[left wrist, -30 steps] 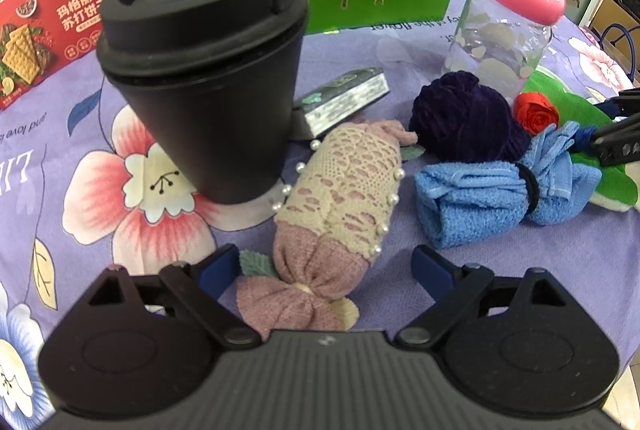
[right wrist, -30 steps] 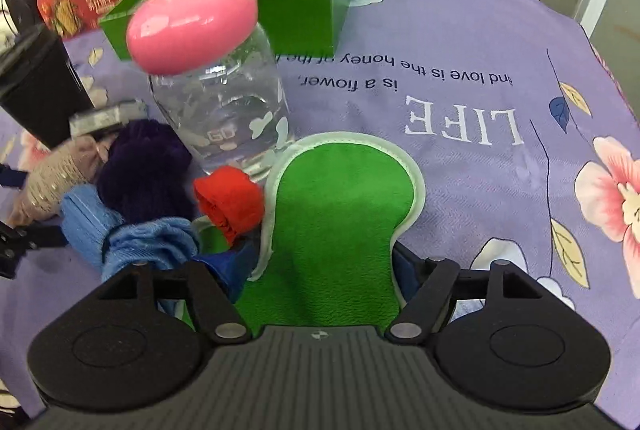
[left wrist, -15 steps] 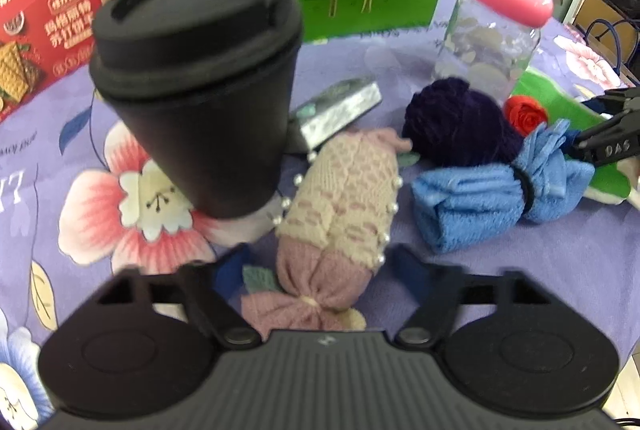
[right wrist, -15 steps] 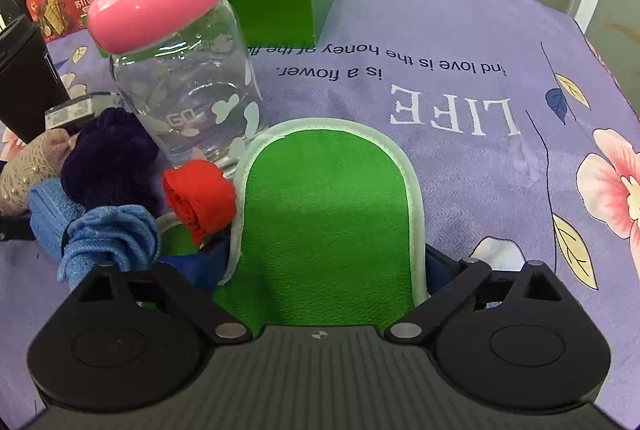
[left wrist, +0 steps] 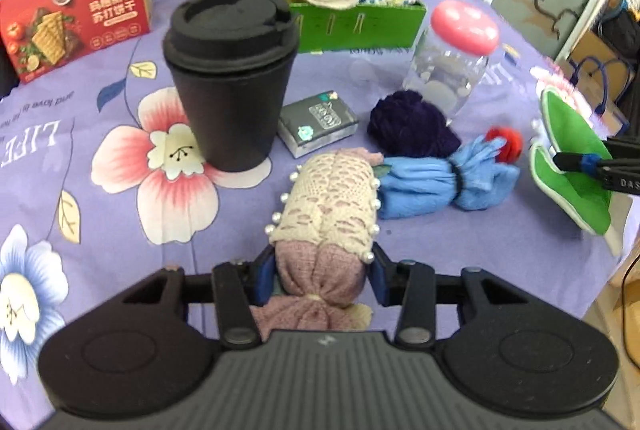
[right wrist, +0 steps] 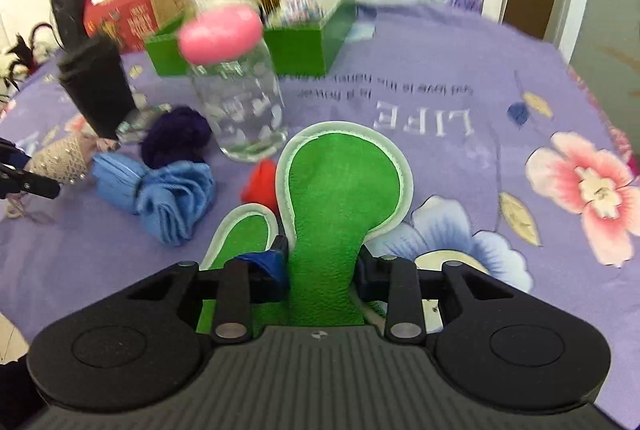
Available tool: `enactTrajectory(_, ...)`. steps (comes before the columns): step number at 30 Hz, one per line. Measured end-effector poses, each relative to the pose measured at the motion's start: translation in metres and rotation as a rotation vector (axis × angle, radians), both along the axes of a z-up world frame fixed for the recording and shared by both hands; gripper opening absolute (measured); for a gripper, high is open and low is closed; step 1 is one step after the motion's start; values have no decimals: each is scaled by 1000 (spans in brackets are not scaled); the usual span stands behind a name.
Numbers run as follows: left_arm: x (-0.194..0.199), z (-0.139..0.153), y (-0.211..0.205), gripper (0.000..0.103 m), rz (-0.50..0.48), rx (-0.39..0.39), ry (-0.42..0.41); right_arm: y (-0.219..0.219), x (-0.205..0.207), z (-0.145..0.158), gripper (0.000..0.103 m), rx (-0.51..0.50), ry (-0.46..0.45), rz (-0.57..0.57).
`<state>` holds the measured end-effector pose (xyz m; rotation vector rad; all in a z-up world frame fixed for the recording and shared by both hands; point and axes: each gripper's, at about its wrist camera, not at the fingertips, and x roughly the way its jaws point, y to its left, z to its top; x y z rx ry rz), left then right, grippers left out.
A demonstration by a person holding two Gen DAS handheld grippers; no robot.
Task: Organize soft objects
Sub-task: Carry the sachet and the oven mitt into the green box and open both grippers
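My left gripper (left wrist: 322, 272) is shut on the pink end of a pink-and-cream lace roll with pearls (left wrist: 328, 202) and holds it above the purple floral tablecloth. My right gripper (right wrist: 322, 264) is shut on a green felt cactus piece with a white rim (right wrist: 340, 182), lifted and tilted; it also shows in the left wrist view (left wrist: 572, 158). A blue rolled cloth (left wrist: 436, 182), a dark purple yarn ball (left wrist: 412, 124) and a small red rose (left wrist: 506, 142) lie between the grippers. A green box (left wrist: 360, 24) with several soft items stands at the back.
A black lidded cup (left wrist: 232, 78) stands left of the lace roll. A small grey card box (left wrist: 318, 122) lies beside it. A clear jar with a pink lid (left wrist: 452, 66) stands behind the yarn ball. A red cracker box (left wrist: 76, 22) stands far left.
My left gripper closed on the lace roll and rose with it. My right gripper closed on the green cactus piece and lifted it off the cloth, pulling back from the jar.
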<state>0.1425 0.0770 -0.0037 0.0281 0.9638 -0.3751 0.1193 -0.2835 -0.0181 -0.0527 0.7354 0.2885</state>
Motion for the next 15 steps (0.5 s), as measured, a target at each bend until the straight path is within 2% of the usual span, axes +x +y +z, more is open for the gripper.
enactTrajectory(4,-1,17,2,44,11,-40,-2,3,-3,27,15,18,-80,27)
enactTrajectory(9,14,53,14,44,9,-79,-35,0,27,57,15,89,-128,61)
enactTrajectory(12,45,83,19,44,7,-78,-71,4,70,83,16,103,-159,90)
enactTrajectory(15,91,111,16,44,-3,-82,-102,14,120,111,16,93,-194,116)
